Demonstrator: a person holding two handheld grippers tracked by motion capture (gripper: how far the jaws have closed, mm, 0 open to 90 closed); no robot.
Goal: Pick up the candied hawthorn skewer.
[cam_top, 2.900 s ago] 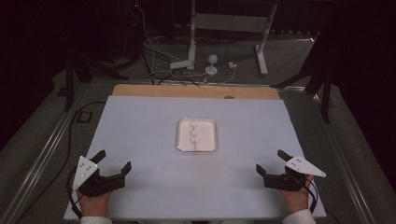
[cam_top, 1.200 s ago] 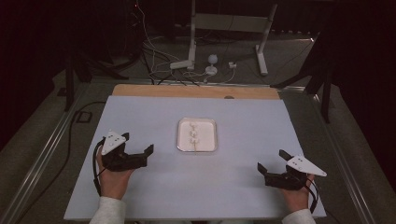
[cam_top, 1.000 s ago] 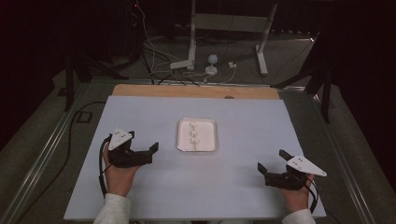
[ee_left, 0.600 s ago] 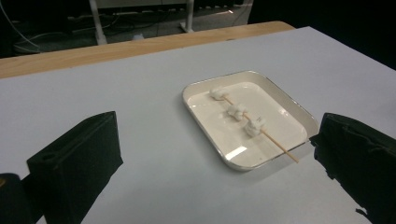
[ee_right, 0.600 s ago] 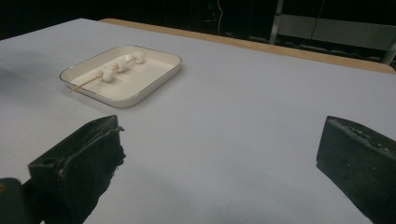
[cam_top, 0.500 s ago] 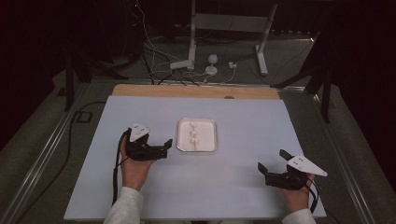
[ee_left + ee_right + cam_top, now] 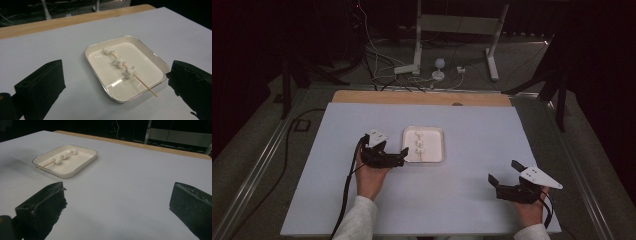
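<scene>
Three white lumps sit threaded on a skewer [image 7: 135, 75] that lies flat in the tray [image 7: 98, 72], near the middle of the table [image 7: 472, 200]. The left gripper [image 7: 403, 156] hovers just beside the tray's left edge, jaws spread wide and empty, and is by far the nearer of the two. The right gripper [image 7: 504, 173], likewise gaping and holding nothing, rests well apart from the tray, toward the person's side and to its right. In the left gripper view the skewer's long axis runs from the tray's far side to its near right corner, bare tip nearest. Taking hold there would probably mean closing across the stick, not along it.
</scene>
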